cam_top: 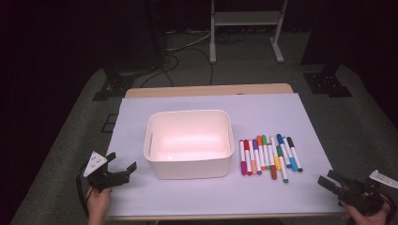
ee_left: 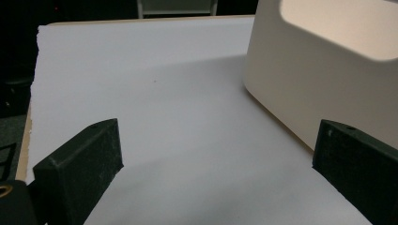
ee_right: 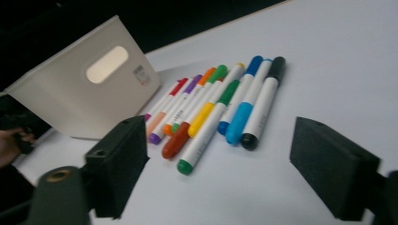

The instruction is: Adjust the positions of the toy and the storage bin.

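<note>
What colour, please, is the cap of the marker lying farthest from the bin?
Black; the black-capped white marker shows best in the right gripper view.

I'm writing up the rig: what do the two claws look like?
Both are black. The left claw carries a grey three-cornered plate on top, with a black cable trailing off it. The right claw bears a white label. Close up, each has two blocky black jaws with small holes.
</note>
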`<state>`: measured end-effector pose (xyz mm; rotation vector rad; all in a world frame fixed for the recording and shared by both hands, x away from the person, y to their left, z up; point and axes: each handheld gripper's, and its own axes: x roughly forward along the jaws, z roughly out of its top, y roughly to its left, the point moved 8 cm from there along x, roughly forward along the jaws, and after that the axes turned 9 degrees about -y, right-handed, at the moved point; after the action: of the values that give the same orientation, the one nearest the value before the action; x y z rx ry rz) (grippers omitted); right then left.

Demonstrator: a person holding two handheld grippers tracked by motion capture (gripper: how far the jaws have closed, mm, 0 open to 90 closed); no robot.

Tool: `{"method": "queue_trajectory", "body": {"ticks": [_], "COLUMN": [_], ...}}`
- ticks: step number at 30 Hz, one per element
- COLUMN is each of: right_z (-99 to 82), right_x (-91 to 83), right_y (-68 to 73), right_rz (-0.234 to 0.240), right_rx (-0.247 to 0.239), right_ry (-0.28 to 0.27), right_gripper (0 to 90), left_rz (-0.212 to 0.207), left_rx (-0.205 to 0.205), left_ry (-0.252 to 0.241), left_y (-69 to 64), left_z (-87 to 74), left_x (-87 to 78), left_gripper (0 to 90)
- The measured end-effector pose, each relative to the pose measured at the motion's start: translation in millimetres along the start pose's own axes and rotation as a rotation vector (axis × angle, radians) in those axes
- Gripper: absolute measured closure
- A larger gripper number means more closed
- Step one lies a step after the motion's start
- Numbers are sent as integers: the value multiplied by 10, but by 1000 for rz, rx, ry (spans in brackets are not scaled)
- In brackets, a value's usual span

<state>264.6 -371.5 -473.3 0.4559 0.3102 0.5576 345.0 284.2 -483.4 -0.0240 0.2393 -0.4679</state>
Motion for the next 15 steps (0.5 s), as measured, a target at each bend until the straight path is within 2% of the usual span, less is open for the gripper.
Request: {"method": "queue_trajectory", "body": {"ticks": [3,8,10,11,14,15], "right_z": [-38,-68,-68,-61,-49,-32], "right_x": [4,95,117,166,208,272], "right_y": [11,56,66,67,67,55], "right_rz": [-2,-21,-14,-23,-22,-27], "right_rx": [-6,-82,-89,-122,-135,-156], "right_ry": [48,117,131,166,191,215], "right_gripper": [141,126,126,127,127,127], "left_rz": [1,0,1,1,0,0], "left_rx": [1,13,13,14,17,18], "left_ry": [0,-3,-5,-6,-4,-5], "left_y": [0,-6,-7,-8,-11,-13], "left_z": [0,1,2,2,1,1], "left_x": [0,-8,-9,-11,-11,-11], "left_gripper": [6,6,5,6,6,6]}}
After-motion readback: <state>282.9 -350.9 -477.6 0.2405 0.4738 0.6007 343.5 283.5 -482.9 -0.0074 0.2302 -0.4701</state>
